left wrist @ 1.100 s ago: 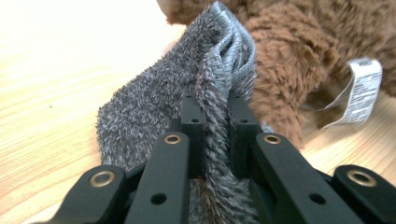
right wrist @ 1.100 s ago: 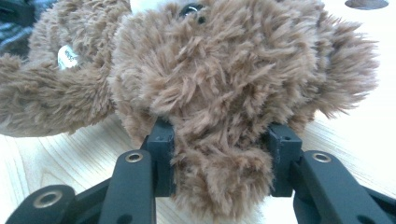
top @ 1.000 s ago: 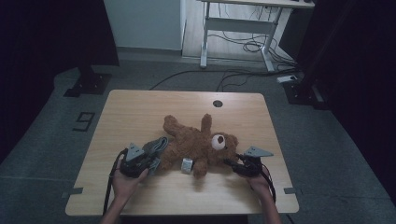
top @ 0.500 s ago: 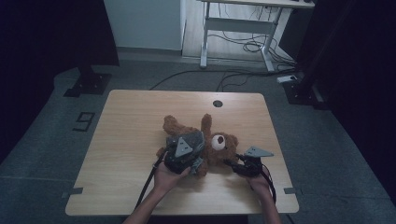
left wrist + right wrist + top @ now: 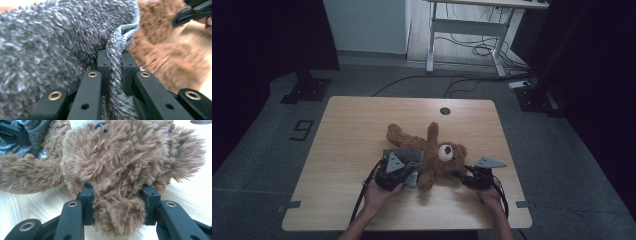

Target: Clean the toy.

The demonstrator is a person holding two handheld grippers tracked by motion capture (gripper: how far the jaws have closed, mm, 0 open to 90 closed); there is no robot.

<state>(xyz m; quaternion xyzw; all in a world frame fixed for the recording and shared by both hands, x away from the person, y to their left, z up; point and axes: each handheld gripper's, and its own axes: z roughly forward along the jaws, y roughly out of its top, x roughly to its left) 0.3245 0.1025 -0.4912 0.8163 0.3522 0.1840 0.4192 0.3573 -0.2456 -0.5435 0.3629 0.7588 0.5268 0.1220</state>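
A brown teddy bear [image 5: 432,150] lies on its back on the wooden table [image 5: 357,120], head toward the right. My left gripper [image 5: 401,169] hovers over its body, shut on the edge of a grey knitted garment [image 5: 411,157] that drapes across the bear. In the left gripper view the pinched knit [image 5: 50,37] runs up between the jaws of that gripper [image 5: 115,61], with brown fur [image 5: 170,57] behind. My right gripper [image 5: 459,175] sits at the bear's head. Seen up close, that gripper [image 5: 117,195] is clamped on a furry ear of the bear [image 5: 125,157].
A round cable hole [image 5: 444,110] sits near the table's far edge. Beyond the table stand a white desk frame [image 5: 462,30] and loose cables on the floor. Dark stands flank the table left and right. The person's hands hold both grippers by the near edge.
My left gripper has carried the grey garment rightward from the table's front left onto the bear's body. The right gripper has stayed on the bear's head.
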